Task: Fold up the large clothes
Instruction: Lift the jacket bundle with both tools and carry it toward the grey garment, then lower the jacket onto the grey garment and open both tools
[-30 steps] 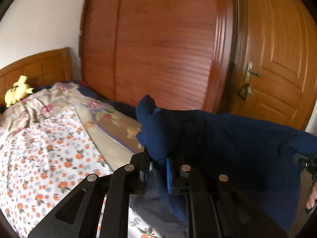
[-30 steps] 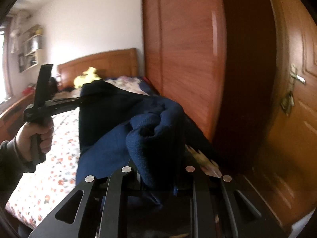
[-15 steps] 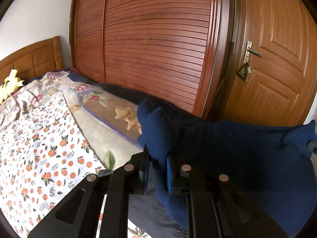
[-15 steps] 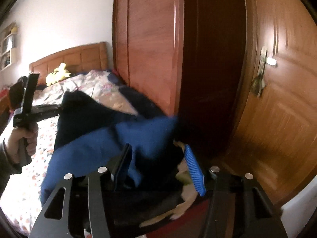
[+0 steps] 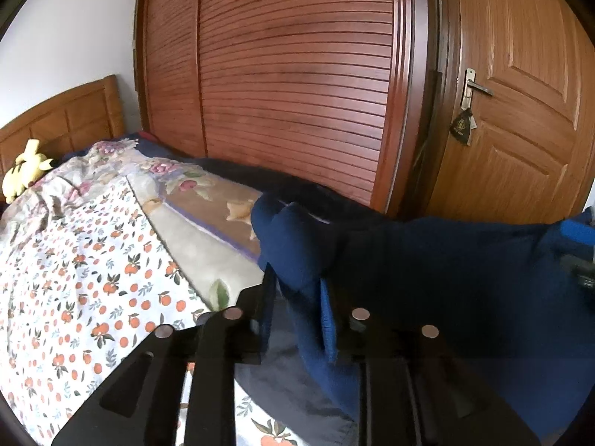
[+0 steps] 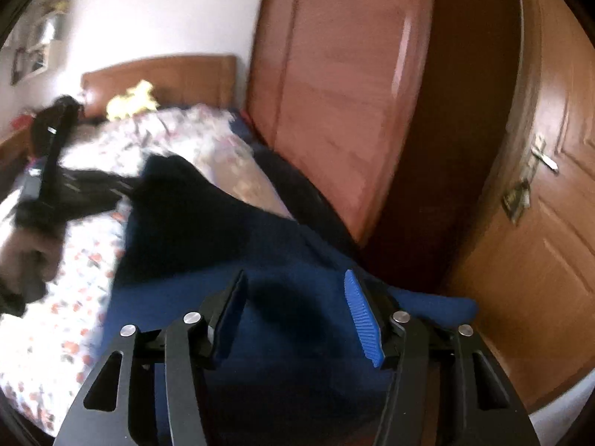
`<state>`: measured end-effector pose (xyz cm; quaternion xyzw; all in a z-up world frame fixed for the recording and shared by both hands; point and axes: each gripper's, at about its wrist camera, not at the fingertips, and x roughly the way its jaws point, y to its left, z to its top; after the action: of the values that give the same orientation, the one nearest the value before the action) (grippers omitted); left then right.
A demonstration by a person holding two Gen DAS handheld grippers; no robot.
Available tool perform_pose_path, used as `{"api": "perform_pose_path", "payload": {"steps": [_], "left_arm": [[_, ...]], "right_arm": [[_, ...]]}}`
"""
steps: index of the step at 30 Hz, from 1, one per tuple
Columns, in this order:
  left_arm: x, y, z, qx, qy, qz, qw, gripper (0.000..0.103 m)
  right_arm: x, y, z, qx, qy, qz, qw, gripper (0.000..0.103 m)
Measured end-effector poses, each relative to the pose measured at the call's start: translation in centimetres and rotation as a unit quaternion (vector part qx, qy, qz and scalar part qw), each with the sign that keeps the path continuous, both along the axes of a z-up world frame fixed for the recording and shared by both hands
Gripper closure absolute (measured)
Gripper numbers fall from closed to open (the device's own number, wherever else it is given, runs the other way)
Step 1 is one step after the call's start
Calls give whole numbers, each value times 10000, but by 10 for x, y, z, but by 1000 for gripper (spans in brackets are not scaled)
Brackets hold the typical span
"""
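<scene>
A large navy blue garment (image 5: pixel 438 271) hangs and drapes over the right side of the bed. My left gripper (image 5: pixel 297 290) is shut on a bunched corner of it and holds it above the bed. In the right wrist view the same garment (image 6: pixel 282 260) lies spread below my right gripper (image 6: pixel 293 297), which is open with nothing between its blue pads (image 6: pixel 362 319). The left gripper also shows in the right wrist view (image 6: pixel 93 186) at the far left, blurred, in a hand, gripping the garment's dark far corner.
The bed has an orange-print sheet (image 5: pixel 74 278) and a floral quilt (image 5: pixel 111 163). A yellow plush toy (image 5: pixel 26 171) sits by the wooden headboard (image 5: pixel 63 119). A slatted wardrobe (image 5: pixel 297 74) and a wooden door (image 5: pixel 520 111) stand close on the right.
My right gripper has opened and let go of the garment, which has dropped onto the bed's edge. My left gripper keeps its hold and has lowered a little.
</scene>
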<state>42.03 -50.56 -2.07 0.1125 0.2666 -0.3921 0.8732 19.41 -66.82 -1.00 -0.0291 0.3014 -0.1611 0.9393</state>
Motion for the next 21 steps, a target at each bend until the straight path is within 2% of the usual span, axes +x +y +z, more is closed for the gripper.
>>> {"api": "perform_pose_path", "payload": {"steps": [3, 8, 10, 13, 17, 19, 21], "left_arm": [[-1, 14, -3, -4, -11, 0, 10000, 75], [-12, 40, -4, -4, -142, 59, 9999, 57], [-23, 52, -2, 46, -303, 97, 9995, 50], [-45, 73, 5, -29, -493, 159, 9987, 28], [-80, 100, 16, -111, -814, 236, 9963, 4], [-101, 116, 22, -171, -948, 266, 9950, 2], [-117, 129, 26, -205, -902, 328, 9952, 2]], "right_arm": [[-6, -26, -21, 389, 181, -189, 9989, 58], [-11, -44, -49, 689, 342, -313, 9965, 58], [-13, -43, -48, 677, 327, -310, 9967, 58], [-9, -33, -41, 491, 300, -301, 9979, 59], [-22, -19, -22, 384, -48, -153, 9991, 59], [-29, -11, -14, 398, -159, -1, 9991, 59], [-35, -2, -9, 369, -233, 138, 9989, 59]]}}
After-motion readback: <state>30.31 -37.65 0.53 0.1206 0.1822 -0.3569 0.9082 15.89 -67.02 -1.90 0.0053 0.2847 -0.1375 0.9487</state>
